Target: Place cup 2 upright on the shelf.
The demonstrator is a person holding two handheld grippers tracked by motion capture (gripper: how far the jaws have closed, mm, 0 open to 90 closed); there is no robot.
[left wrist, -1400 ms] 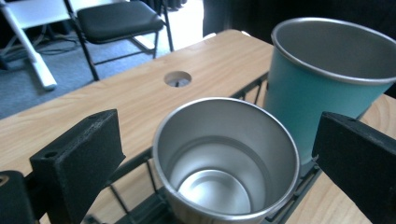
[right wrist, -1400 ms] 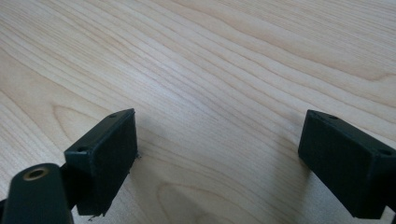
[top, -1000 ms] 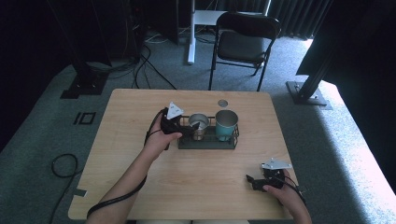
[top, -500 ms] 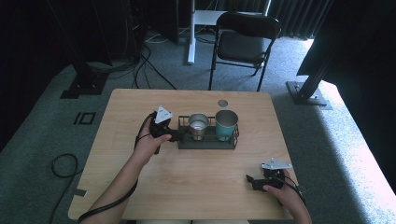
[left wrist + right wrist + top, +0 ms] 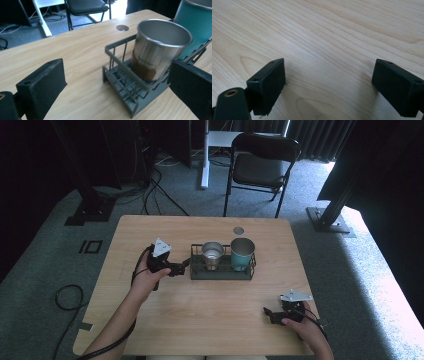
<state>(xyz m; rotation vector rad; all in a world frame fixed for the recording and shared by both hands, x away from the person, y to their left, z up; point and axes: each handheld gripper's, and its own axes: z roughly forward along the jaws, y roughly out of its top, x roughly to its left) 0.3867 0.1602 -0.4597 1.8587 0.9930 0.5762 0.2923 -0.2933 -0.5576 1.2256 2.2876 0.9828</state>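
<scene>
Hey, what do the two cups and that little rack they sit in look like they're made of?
Silver cup: bare metal, probably stainless steel, with mirror-like reflections and a rolled rim. Teal cup: matte teal coating outside, likely painted metal, though plastic is possible. Rack: thin wire rods in flat grey, apparently coated metal.

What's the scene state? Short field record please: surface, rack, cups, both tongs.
surface: wooden table
rack: dark wire rack, mid-table, holding both cups
steel cup: steel cup, upright in the rack's left slot
teal cup: teal cup, upright in the right slot
left tongs: left tongs, open, nothing held, just left of the rack's end, pointing at it
right tongs: right tongs, open, nothing held, low over bare wood at the near right
</scene>
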